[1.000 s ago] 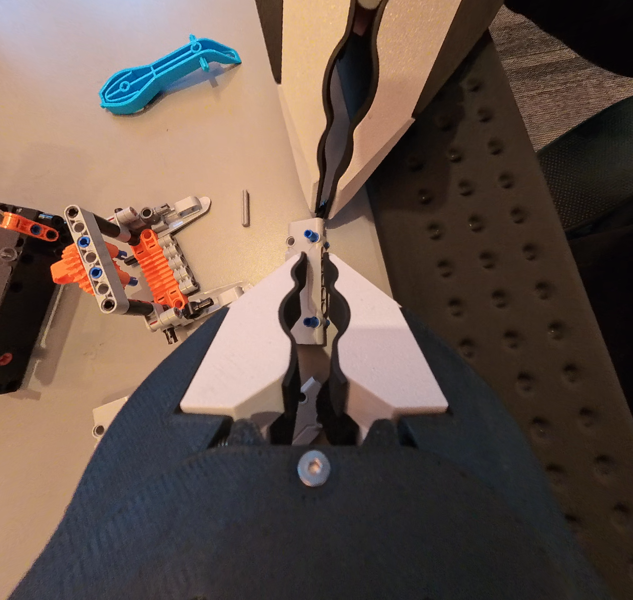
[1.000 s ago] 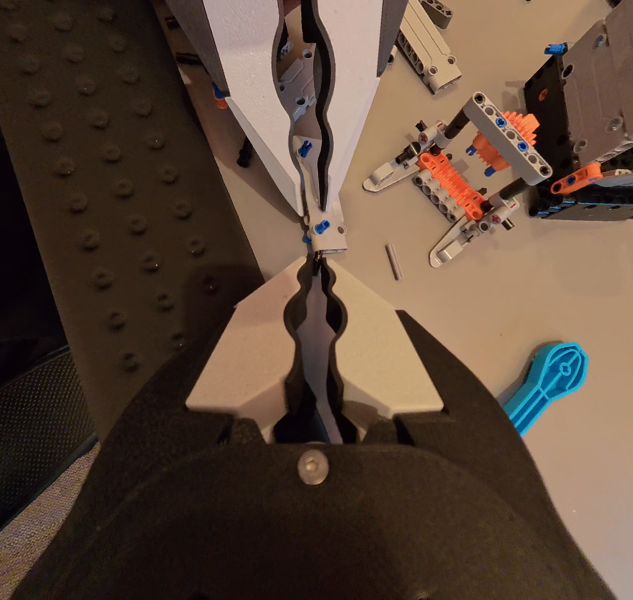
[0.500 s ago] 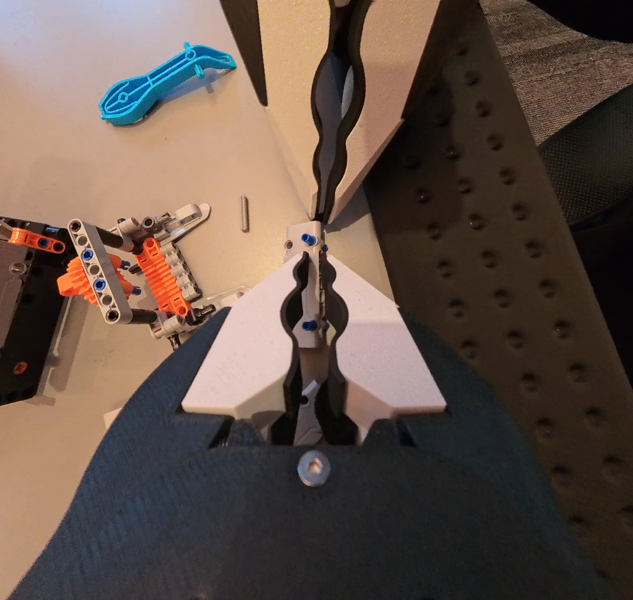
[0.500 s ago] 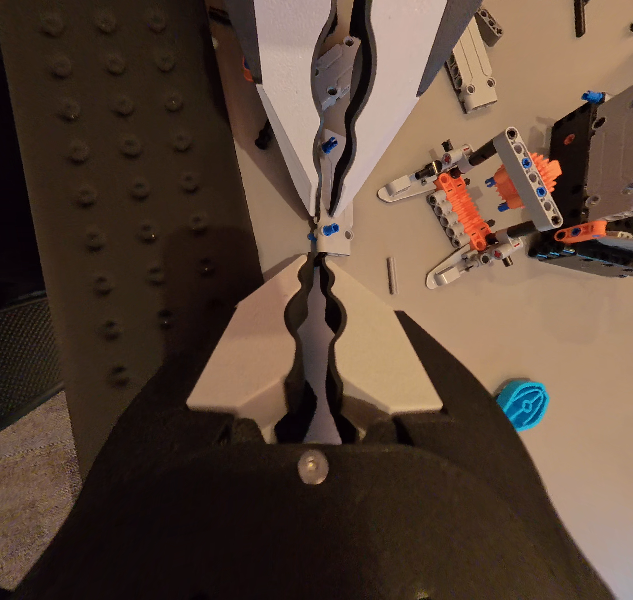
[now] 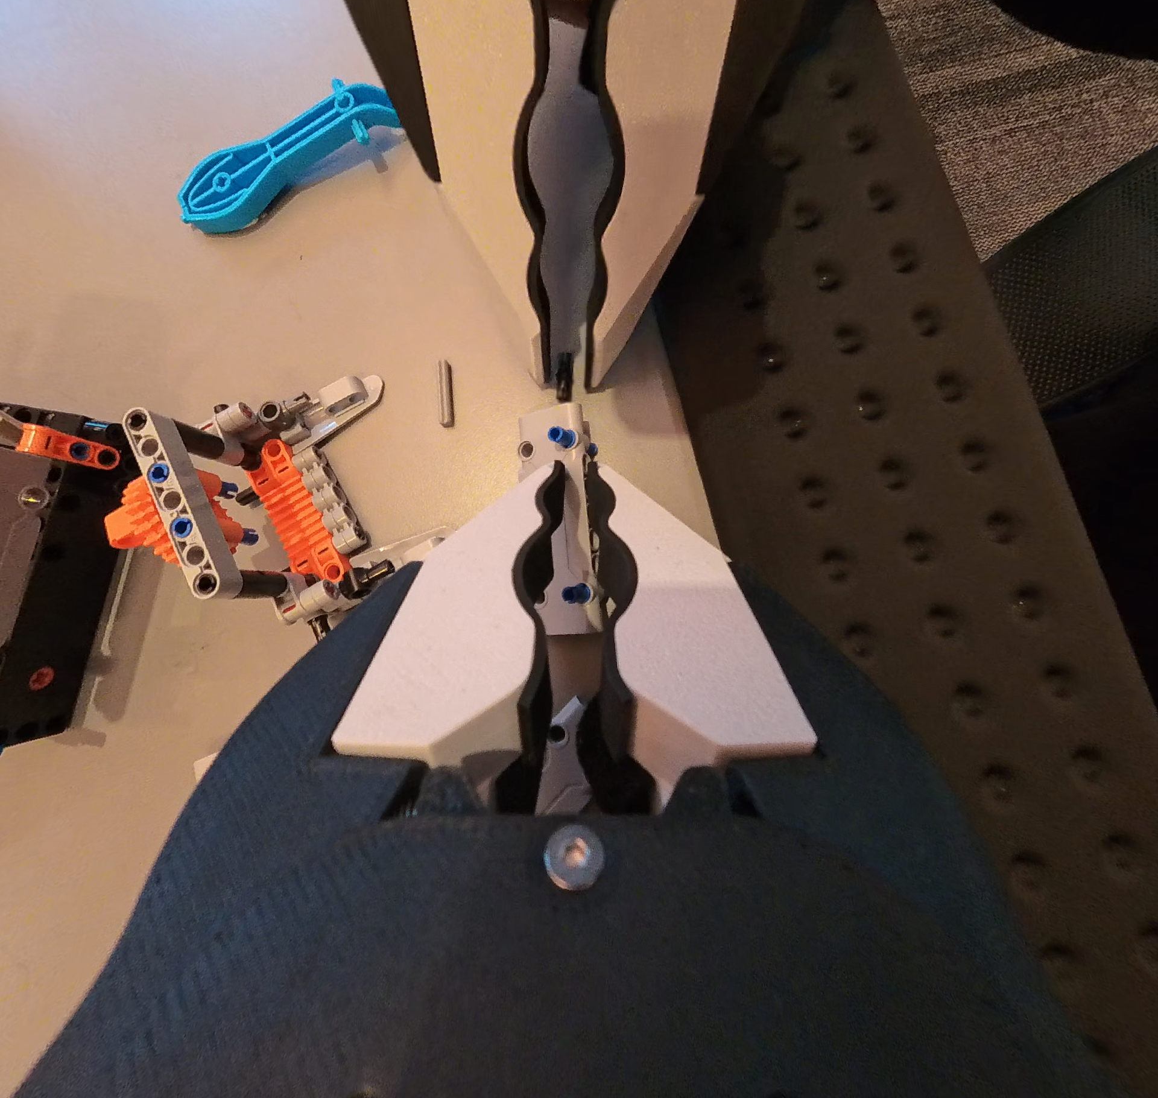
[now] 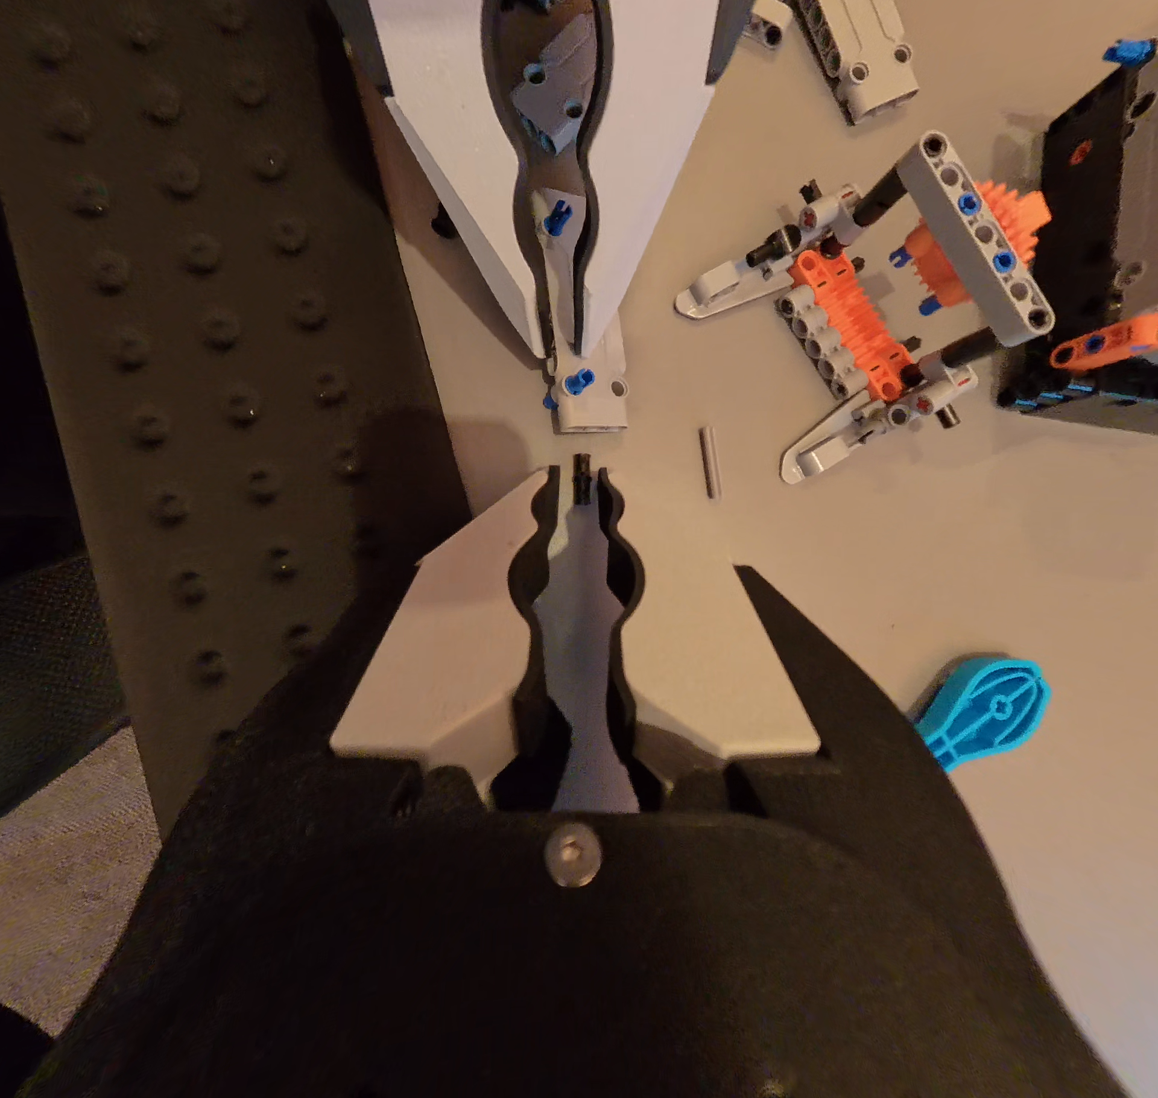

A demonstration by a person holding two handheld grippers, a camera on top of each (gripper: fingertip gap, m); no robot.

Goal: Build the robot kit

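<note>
My left gripper (image 5: 575, 472) is clamped on a light grey beam (image 5: 567, 526) studded with blue pins (image 5: 576, 593); the beam runs lengthwise between my fingers and its far end pokes out past the tips. My right gripper (image 6: 575, 472) stands tip to tip with it, fingers narrowed on a small black pin (image 6: 582, 477) — the pin juts from the tips and points at the beam's end face, just apart from it, not touching.

Both sit above the pale table (image 5: 188, 290), close to its edge, where a dark dimpled mat (image 5: 908, 504) runs alongside. Just beside the beam's end a short grey axle (image 5: 445, 392) lies loose on the table. A little farther off lies a grey-and-orange assembly (image 5: 250, 504) — orange toothed parts, a grey holed beam, black axles — and beyond it a black-and-grey block (image 5: 37, 598). Well apart, near my right gripper's body, rests a turquoise lever tool (image 5: 276, 159). In the right wrist view a long grey panel piece (image 6: 839, 34) lies farthest away.
</note>
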